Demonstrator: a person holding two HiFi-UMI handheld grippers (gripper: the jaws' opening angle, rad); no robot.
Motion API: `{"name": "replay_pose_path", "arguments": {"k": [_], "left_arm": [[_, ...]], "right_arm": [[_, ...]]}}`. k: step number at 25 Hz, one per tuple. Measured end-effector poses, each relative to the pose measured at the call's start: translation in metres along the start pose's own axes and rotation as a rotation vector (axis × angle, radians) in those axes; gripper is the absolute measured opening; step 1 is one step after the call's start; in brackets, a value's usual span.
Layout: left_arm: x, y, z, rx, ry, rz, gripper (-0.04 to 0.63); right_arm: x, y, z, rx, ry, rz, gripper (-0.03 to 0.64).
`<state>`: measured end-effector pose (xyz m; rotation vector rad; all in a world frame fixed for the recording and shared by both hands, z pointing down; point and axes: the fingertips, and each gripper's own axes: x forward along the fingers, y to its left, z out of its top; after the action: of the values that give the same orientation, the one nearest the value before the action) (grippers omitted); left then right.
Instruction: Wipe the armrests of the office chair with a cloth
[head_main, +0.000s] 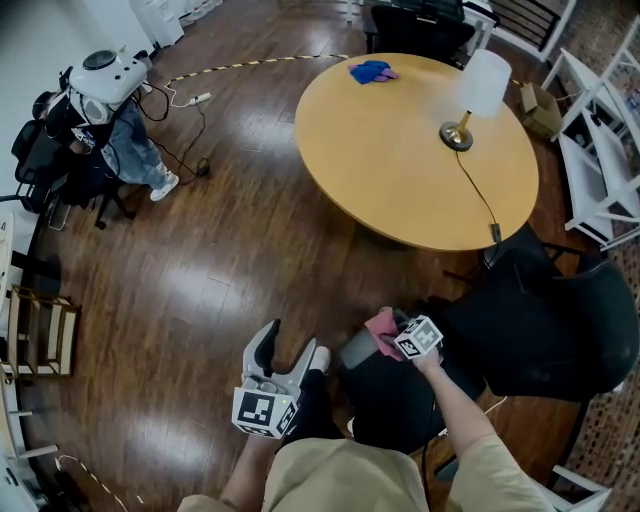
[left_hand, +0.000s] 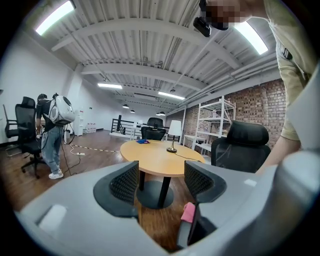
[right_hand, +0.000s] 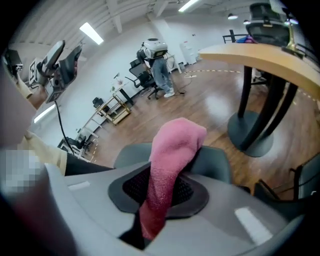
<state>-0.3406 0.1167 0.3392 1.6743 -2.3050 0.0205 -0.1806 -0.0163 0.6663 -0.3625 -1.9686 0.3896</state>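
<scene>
Nearest me, the person's left tool (head_main: 292, 350) hangs roughly level above the wooden floor, just left of the chair, its jaws parted with nothing between them. To its right, the right tool (head_main: 388, 335) is clenched on a pink terry cloth (head_main: 381, 326). The right gripper view shows the fabric pinched along a fold between the pads, with a rounded wad bulging past the tips. That wad sits at the grey padded armrest (head_main: 356, 348) of the black office chair (head_main: 395, 405); it looks to be touching the right end of the pad, though I can't be sure of contact. I'd judge the cloth light, soft and limp, so it will sag or bunch unless gripped by a gathered fold, as it is here, leaving a thick cushion to press with. The armrest looks firm and smooth, so it should take the rubbing, but an office chair may swivel or roll under a push. The right forearm reaches forward from its beige sleeve, with the tool pitched steeply down onto the pad. Far behind them stands the round wooden worktop (head_main: 415, 150).
</scene>
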Motion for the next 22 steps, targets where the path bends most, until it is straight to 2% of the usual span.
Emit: {"name": "replay_pose_path", "arguments": {"k": [3,5,7,9,11,13,14,16,17,20,22], "left_arm": [[-0.003,0.000,0.001,0.003,0.002,0.001,0.276],[-0.006,0.002,0.000,0.002,-0.003,0.004,0.276],[-0.008,0.005,0.000,0.001,-0.007,0.008,0.276],[-0.010,0.006,0.002,0.003,-0.009,0.009,0.276],[-0.013,0.008,0.007,0.008,-0.013,0.011,0.276],[-0.016,0.013,0.009,0.011,-0.017,0.020,0.276],[-0.018,0.014,0.008,0.010,-0.017,0.027,0.276],[-0.021,0.015,0.003,0.001,-0.013,0.034,0.276],[-0.021,0.015,0.001,-0.004,-0.010,0.034,0.276],[-0.019,0.012,-0.007,-0.021,-0.005,0.022,0.276],[-0.016,0.007,-0.005,-0.028,-0.005,0.009,0.276]], "right_arm": [[-0.021,-0.038,0.002,0.062,-0.012,-0.089,0.064],[-0.026,-0.047,0.001,0.116,-0.037,-0.100,0.063],[-0.029,-0.053,0.001,0.117,-0.032,-0.135,0.063],[-0.040,-0.068,-0.001,0.121,-0.017,-0.238,0.064],[-0.055,-0.089,-0.008,0.200,-0.034,-0.326,0.064],[-0.068,-0.104,-0.013,0.286,-0.065,-0.374,0.064],[-0.071,-0.105,-0.013,0.297,-0.080,-0.381,0.064],[-0.070,-0.086,-0.003,0.260,-0.129,-0.329,0.064],[-0.063,-0.065,0.005,0.221,-0.160,-0.265,0.064],[-0.023,0.029,0.023,0.026,-0.194,0.004,0.064],[0.010,0.092,0.017,-0.100,-0.149,0.166,0.064]]}}
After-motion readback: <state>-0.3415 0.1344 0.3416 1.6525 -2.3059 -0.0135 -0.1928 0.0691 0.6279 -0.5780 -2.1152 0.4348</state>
